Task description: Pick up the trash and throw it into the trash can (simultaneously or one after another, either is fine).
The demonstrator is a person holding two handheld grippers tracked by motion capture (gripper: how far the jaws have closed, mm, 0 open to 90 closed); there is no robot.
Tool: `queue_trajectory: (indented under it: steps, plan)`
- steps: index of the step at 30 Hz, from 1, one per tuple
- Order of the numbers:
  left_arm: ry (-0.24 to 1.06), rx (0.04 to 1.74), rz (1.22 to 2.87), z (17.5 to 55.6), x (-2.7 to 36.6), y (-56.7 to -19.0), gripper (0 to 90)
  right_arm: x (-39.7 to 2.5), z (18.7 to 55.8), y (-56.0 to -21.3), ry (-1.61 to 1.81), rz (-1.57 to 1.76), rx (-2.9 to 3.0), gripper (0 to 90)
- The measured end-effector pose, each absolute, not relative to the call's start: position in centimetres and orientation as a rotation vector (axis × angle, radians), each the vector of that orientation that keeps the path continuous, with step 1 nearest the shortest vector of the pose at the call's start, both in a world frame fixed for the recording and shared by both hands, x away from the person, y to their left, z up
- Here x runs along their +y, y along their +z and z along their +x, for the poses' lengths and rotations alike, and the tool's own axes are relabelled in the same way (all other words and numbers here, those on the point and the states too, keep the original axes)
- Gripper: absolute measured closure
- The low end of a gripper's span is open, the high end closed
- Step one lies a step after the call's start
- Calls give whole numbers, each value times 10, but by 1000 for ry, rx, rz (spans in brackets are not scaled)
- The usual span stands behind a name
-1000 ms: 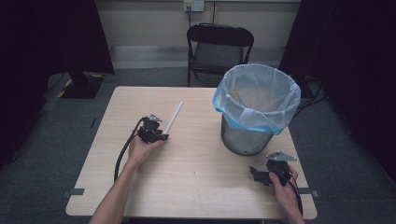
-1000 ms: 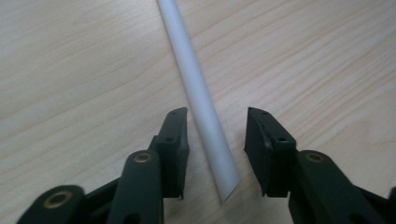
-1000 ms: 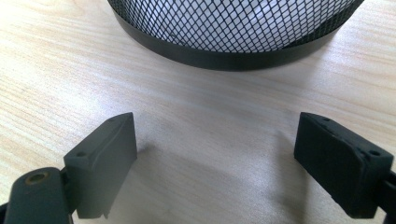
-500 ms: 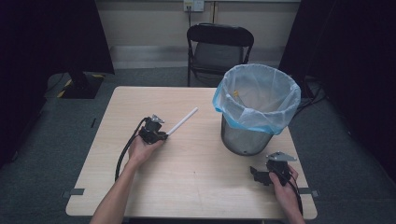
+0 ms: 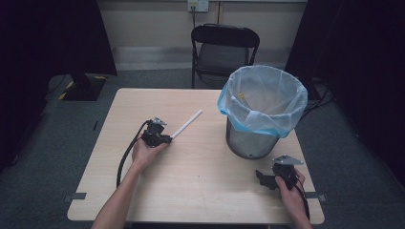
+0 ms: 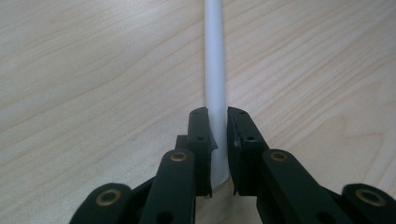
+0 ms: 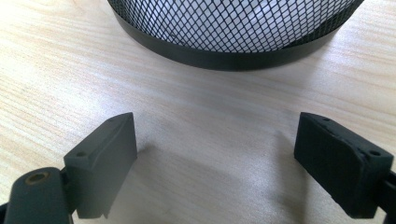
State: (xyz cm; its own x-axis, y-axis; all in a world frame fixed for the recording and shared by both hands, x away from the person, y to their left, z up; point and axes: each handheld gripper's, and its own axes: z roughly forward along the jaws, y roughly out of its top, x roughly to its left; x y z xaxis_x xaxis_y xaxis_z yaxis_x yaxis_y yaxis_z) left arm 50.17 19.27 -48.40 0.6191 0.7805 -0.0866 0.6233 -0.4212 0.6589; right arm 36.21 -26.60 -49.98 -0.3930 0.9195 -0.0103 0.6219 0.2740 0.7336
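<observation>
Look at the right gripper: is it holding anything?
No, the right gripper has its jaws wide apart over bare table, with nothing between them.

High view: above, looking forward-down at table (image 5: 200, 171). Gripper views: close, low along jaws; right shares bin (image 7: 233, 28) base ahead.

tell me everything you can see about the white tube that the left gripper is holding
The white tube is a slim, straight, plain white rod with a smooth matte surface, perhaps plastic or paper. The left gripper is shut on its near end, a black jaw pressing each side. From there it points away from the person and toward the mesh bin, lying low over the wooden table; whether its far end rests on the wood cannot be told. No marks, bends or caps show.
</observation>
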Motion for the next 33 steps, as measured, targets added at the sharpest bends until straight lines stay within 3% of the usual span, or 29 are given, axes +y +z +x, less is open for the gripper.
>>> queue_trajectory:
  steps: [33]
  plan:
    - [321,980,1986,490,187,-435,805,-266,362,-500,915,1388,2113,124]
